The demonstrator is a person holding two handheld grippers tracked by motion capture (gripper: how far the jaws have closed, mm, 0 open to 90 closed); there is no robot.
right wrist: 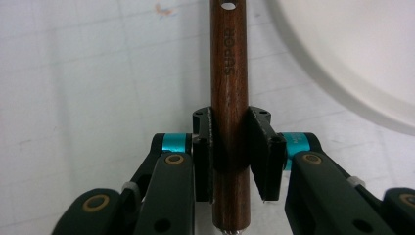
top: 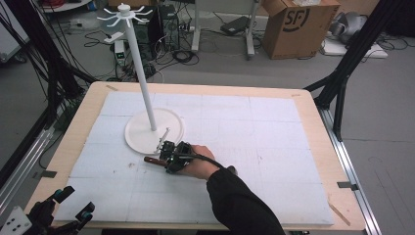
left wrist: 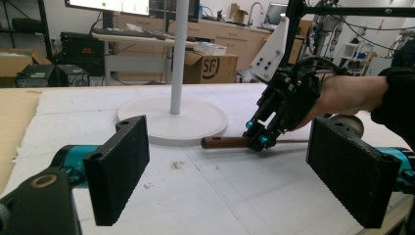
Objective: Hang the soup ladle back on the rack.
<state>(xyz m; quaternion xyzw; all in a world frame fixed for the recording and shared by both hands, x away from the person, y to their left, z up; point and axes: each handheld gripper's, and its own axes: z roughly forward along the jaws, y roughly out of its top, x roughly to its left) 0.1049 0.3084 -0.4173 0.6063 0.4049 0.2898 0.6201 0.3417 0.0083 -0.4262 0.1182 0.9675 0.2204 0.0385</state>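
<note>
Nearest, bottom-left: left gripper [top: 73, 205], fingers wide, empty. Mid-surface [top: 254, 147]: right gripper [top: 169, 157], fingers clamped on one brown wooden handle [right wrist: 229, 98] lying beside one white stand [top: 147, 98], near its round base. Two grippers, one handle, one stand.

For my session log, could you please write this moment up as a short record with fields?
surface: white mat on a wooden table
stand: white rack, a pole on a round base, hooks at the top
utensil: wooden handle marked SUPOR, lying on the mat beside the base
right gripper: jaws closed on the handle
left gripper: jaws wide apart, holding nothing, at the table's near left corner
</note>
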